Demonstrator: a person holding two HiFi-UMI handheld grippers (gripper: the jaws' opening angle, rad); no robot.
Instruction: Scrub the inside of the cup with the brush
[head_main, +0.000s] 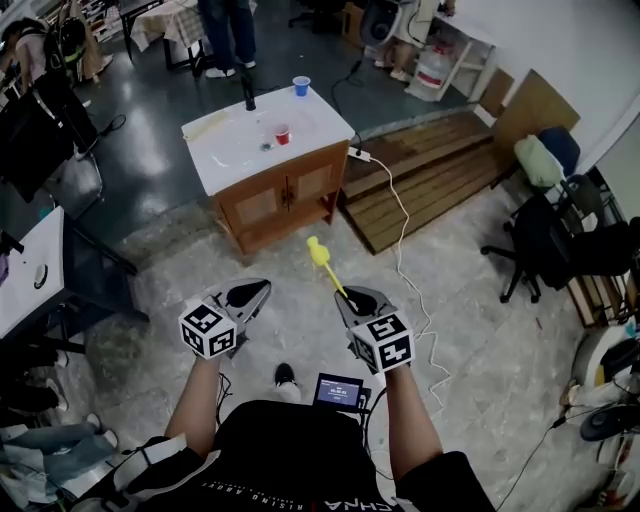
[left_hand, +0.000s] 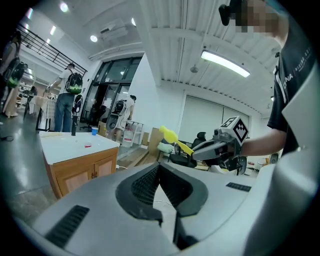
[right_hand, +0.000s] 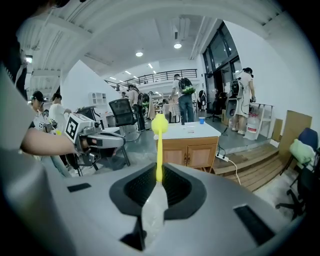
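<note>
Right hand-held gripper (right_hand: 158, 172), jaws closed on the lower handle of the yellow brush (right_hand: 159, 135), whose head stood up and forward toward the counter (head_main: 230, 150). Left hand-held gripper (left_hand: 160, 170), jaws shut together with nothing between them, was held beside the right one; both were well short of the counter, over the stone floor in front of its wooden doors.

On the counter's white top stood a red cup (head_main: 282, 134) near the middle, a blue cup (head_main: 301, 86) at the far edge and a dark bottle (head_main: 248, 95) beside the blue cup. A white cable (head_main: 405, 230) ran across the floor from the counter's right side.

Probable hazards: the brush was gripped low on a thin handle, so pressure inside a cup could swing it in the jaws; a light cup, if not steadied by the left hand-held gripper, could tip or slide off the counter; the cable could catch a foot on the approach.

Unresolved: which cup was meant, whether either held anything, and the form of the brush head's bristles. The exact grip point was hidden in the head view by the gripper body.
</note>
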